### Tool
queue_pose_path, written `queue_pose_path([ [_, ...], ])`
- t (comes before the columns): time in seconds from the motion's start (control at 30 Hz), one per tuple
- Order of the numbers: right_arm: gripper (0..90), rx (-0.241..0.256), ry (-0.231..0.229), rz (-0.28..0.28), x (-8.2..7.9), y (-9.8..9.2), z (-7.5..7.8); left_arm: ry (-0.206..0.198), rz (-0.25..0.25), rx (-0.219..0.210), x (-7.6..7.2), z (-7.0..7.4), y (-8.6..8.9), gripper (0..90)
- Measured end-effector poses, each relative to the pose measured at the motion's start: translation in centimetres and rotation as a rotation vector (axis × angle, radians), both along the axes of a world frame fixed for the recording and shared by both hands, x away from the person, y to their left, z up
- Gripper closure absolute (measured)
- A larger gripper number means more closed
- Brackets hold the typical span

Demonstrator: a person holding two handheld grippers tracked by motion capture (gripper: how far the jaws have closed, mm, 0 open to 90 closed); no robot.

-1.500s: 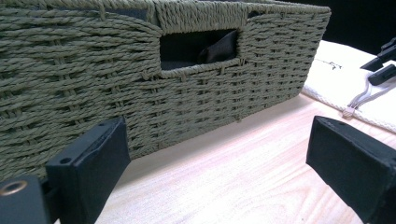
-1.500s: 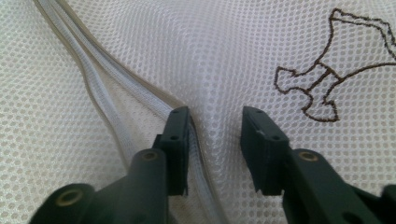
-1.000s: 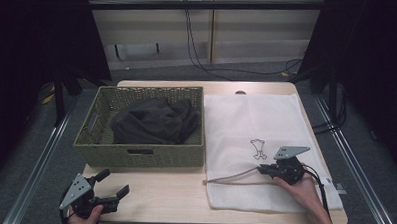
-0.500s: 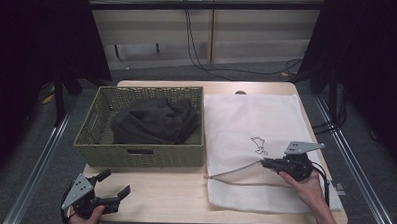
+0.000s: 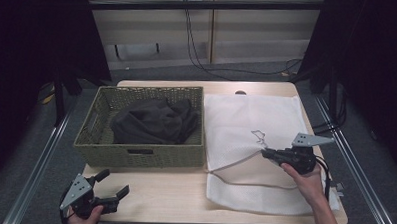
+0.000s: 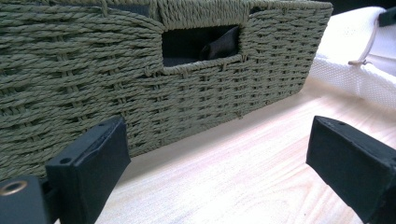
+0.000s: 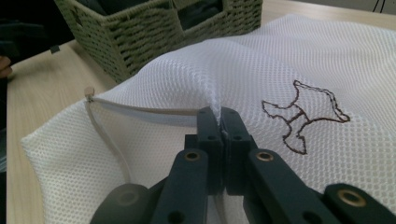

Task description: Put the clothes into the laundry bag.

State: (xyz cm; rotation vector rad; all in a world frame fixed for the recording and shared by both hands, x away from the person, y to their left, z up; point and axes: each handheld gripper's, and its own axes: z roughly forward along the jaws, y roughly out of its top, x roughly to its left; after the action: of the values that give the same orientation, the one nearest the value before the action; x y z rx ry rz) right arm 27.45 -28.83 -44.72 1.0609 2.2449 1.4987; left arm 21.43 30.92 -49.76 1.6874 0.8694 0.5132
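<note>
From above, the right tool [image 5: 265, 153] pinches the white mesh laundry bag [image 5: 256, 119] lying on the pale wooden counter [image 5: 173, 191] beside the woven green basket [image 5: 140, 155]. Its own camera shows the jaws shut on a thin fold that could slip. The left tool [image 6: 219, 163] gapes, empty, too far away to help.

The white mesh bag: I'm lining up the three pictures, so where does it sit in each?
High view: the white mesh bag lies flat on the table's right half, beside the basket.
Left gripper view: its edge shows at the upper right, past the basket's corner.
Right gripper view: it spreads across the middle and right, pinched by the right gripper.
Shared landmark: the basket.
</note>
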Motion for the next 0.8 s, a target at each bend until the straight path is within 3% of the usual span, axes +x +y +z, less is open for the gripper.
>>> queue_pose_path([
  [0.8,89.1,0.156,-0.099,-0.027,1.5,-0.5,3.9,0.003,0.001,-0.002,0.0,0.0,-0.1,5.5],
])
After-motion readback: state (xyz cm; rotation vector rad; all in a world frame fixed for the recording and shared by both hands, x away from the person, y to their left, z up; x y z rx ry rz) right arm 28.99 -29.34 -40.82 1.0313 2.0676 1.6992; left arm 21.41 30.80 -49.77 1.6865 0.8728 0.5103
